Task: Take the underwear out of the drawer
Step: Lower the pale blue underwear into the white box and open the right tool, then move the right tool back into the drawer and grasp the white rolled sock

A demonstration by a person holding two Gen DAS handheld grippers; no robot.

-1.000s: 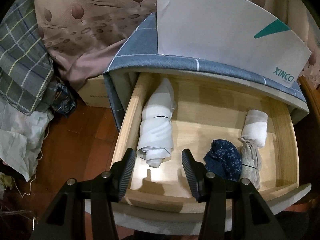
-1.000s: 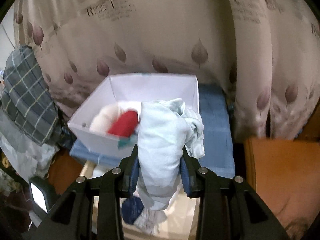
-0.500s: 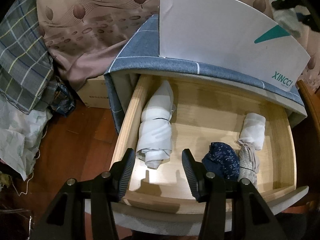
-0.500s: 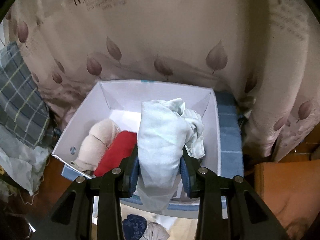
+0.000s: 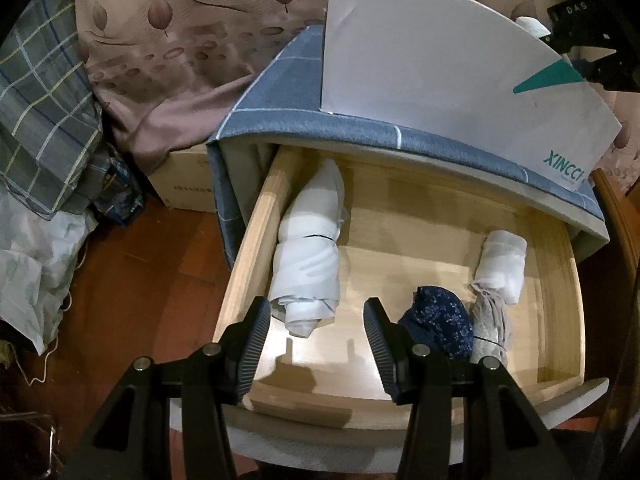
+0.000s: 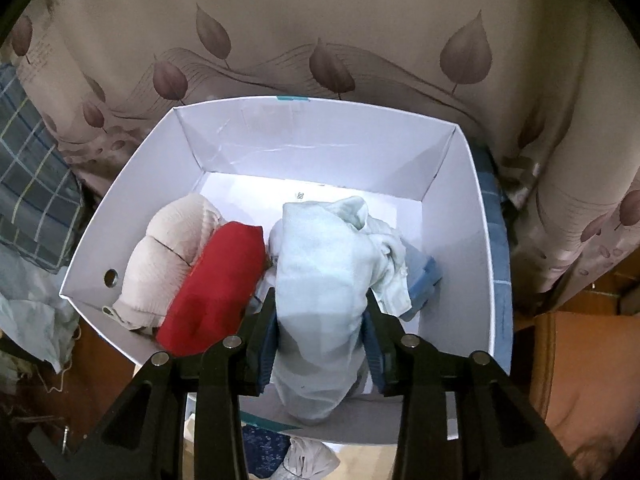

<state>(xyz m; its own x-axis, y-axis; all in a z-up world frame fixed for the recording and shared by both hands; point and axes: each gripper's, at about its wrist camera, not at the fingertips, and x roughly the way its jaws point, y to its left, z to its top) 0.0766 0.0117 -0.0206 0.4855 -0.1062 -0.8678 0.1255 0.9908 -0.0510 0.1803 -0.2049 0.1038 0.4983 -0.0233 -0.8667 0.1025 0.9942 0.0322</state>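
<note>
The wooden drawer (image 5: 420, 216) stands open. In it lie a white rolled bundle (image 5: 308, 256) at the left, a dark blue patterned roll (image 5: 440, 324), a grey roll (image 5: 490, 320) and a small white roll (image 5: 502, 264) at the right. My left gripper (image 5: 316, 328) is open and empty over the drawer's front, its jaws either side of the white bundle's near end. My right gripper (image 6: 320, 324) is shut on a pale blue underwear roll (image 6: 320, 280) and holds it over the white box (image 6: 320, 144); it also shows at the top right of the left wrist view (image 5: 576, 40).
The white box (image 5: 440, 60) sits on the blue-covered cabinet top (image 5: 280, 120). Inside it are a beige roll (image 6: 168, 256), a red roll (image 6: 216, 284) and a blue folded piece (image 6: 424, 280). A leaf-print curtain (image 6: 320, 40) hangs behind. Plaid cloth (image 5: 40, 120) and a cardboard carton (image 5: 184, 188) are at the left.
My right gripper has carried the pale blue roll up and forward, from beside the box front to over its inside. My left gripper has stayed over the drawer front.
</note>
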